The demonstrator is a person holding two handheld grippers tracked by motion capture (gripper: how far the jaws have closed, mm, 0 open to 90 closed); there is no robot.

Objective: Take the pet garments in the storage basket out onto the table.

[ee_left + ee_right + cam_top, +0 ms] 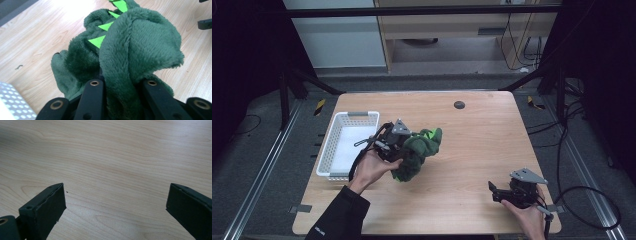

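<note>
A dark green plush toy (418, 151) with bright green spikes hangs limp just above the wooden table, a little left of centre. My left gripper (398, 146) is shut on it; in the left gripper view the plush toy (135, 50) bulges up between the two black jaws and hides their tips. Its lower end touches or nearly touches the tabletop. Near the front right corner my right gripper (495, 192) rests low over the table, its jaws wide apart. In the right gripper view my right gripper (116, 202) has bare wood between its fingers.
A white perforated basket (338, 165) stands at the table's left side, just left of my left hand, with nothing seen in it. A small dark round disc (459, 104) is set in the table near the far edge. Cables trail off the table's right side.
</note>
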